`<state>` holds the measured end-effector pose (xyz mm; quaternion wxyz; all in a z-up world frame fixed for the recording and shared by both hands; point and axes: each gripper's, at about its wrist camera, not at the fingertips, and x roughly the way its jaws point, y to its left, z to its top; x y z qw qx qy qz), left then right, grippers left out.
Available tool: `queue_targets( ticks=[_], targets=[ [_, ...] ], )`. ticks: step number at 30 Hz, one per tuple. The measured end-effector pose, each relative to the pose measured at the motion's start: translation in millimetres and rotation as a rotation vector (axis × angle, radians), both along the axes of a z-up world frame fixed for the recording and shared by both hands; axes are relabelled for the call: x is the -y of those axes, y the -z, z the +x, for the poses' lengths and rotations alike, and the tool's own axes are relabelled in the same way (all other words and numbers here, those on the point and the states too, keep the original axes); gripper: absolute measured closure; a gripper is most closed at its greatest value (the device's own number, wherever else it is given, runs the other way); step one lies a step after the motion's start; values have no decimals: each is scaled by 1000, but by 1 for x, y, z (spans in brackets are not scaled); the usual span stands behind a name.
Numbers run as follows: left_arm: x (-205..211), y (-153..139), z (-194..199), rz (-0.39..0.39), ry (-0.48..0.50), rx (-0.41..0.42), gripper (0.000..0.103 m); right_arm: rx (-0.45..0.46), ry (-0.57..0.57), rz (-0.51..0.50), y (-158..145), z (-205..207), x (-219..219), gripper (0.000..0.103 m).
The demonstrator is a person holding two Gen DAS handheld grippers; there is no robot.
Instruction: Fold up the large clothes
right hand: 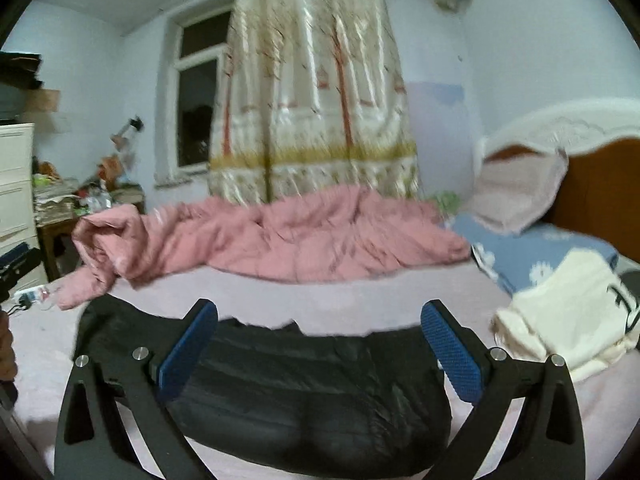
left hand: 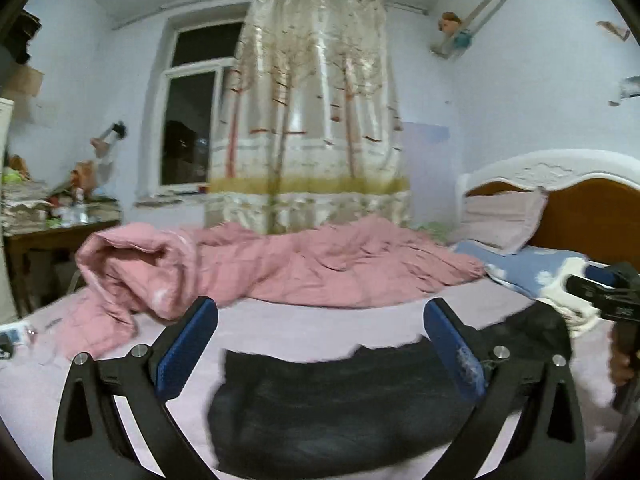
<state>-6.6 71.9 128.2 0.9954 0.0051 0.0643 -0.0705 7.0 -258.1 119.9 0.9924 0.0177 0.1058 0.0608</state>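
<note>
A black garment (left hand: 344,408) lies spread on the pale pink bed sheet (left hand: 312,324), close below both cameras. My left gripper (left hand: 320,320) hangs open just above it, blue pads wide apart, nothing between them. In the right wrist view the same black garment (right hand: 304,392) lies flat, and my right gripper (right hand: 320,320) is open over its far edge with nothing held. The right gripper's body (left hand: 604,296) shows at the right edge of the left wrist view, with a hand (left hand: 622,364) under it.
A rumpled pink quilt (left hand: 280,268) lies across the bed behind the garment. A blue pillow (right hand: 540,260) and a cream folded garment (right hand: 568,320) sit at the right by the headboard (left hand: 592,216). A cluttered table (left hand: 56,216) stands left; a power strip (right hand: 32,294) lies on the sheet.
</note>
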Motion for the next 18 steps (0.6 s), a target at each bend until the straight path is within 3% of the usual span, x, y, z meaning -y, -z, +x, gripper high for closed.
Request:
queue_targets(
  ticks=[2,6,8,12,15,18],
  targets=[
    [12,12,10,9,44,-61,1,-40,-47,16,2,5,-11,0],
    [37,49,57,80,46,-248,1,-281,-108,104,38,45,-26,0],
    [46,69,76,111,45,-323,1,-399,-102,97,63,66,-34,0],
    [61,106,105,119,81,-471,1,-461,-38,-26,95,96,-50,0],
    [75,122,113,156,43,-498,1,-504,-38,-16,111,112,-51,0],
    [83,133,117,194,16,-506,0,-522,-31,-93,121,119,-59,0]
  ],
)
